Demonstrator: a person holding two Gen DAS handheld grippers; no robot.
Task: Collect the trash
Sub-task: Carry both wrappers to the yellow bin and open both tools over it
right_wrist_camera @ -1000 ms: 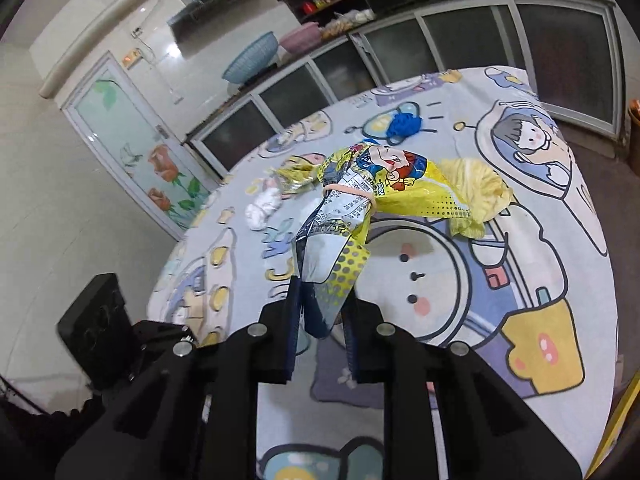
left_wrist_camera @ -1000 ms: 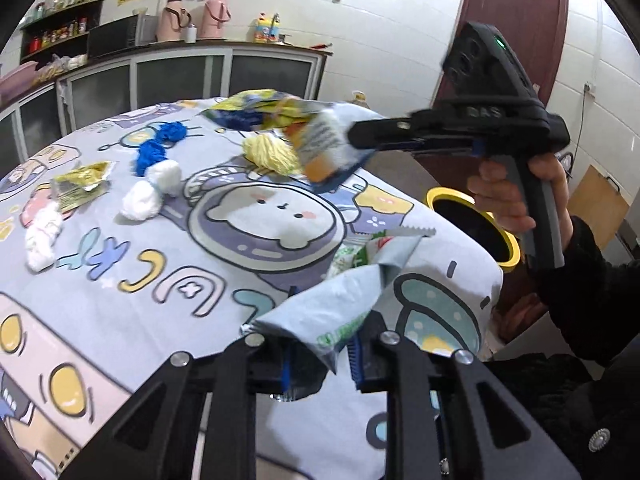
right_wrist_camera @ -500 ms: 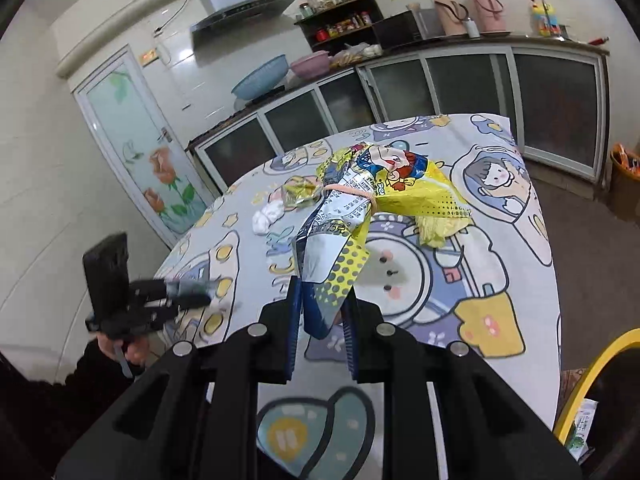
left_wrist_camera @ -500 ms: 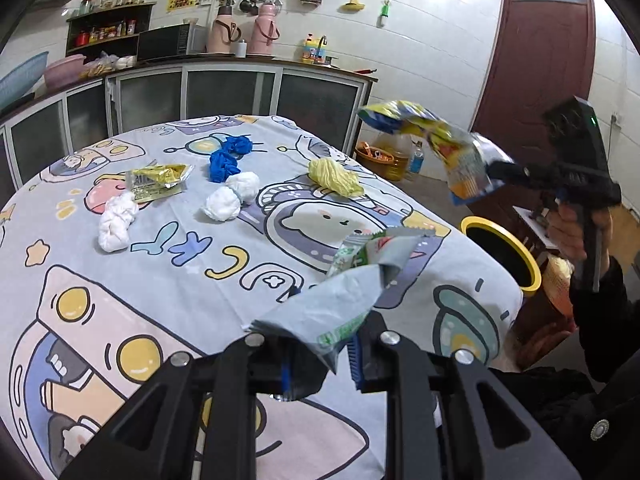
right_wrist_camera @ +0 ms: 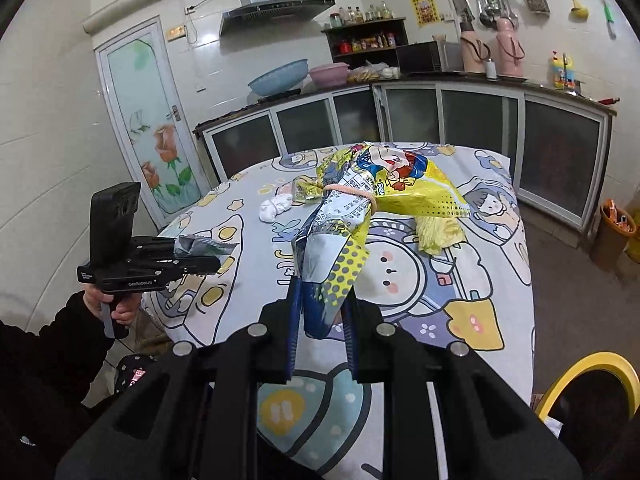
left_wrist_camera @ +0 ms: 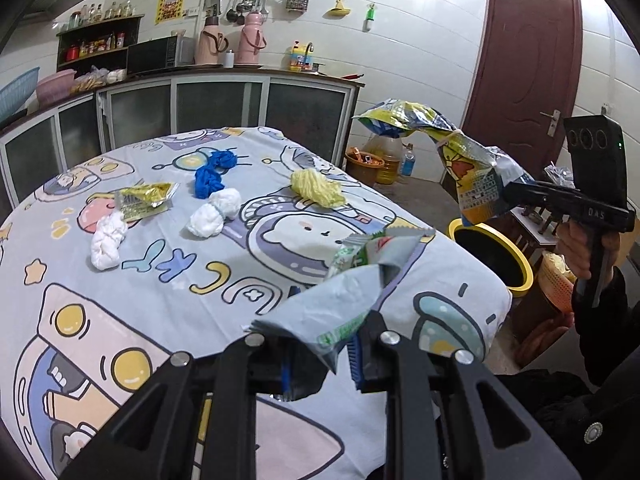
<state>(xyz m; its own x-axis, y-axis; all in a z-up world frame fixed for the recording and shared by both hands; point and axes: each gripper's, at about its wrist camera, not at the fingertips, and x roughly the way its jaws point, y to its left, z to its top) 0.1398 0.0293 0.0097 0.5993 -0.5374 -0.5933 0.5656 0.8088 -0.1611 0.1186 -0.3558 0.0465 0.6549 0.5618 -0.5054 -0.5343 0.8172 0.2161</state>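
- Both grippers are loaded — the left gripper (left_wrist_camera: 320, 360) has its jaws nearly closed on a grey-green wrapper (left_wrist_camera: 352, 292), and the right gripper (right_wrist_camera: 320, 336) has its jaws pinched on a yellow snack bag (right_wrist_camera: 360, 208), held up off the surface.
- Neither piece is in the yellow-rimmed bin (left_wrist_camera: 492, 256) yet; the snack bag hangs close above its rim, so I judge that drop is nearest.
- Left on the surface (left_wrist_camera: 168, 304): two white wads (left_wrist_camera: 212, 212), another white wad (left_wrist_camera: 106, 240), a blue wad (left_wrist_camera: 210, 176), a yellow wad (left_wrist_camera: 316, 188) and a small yellow packet (left_wrist_camera: 146, 198) — most of the job remains.
- The bin stands just beside the surface edge, low; open floor lies beyond, and the two grippers are well apart.
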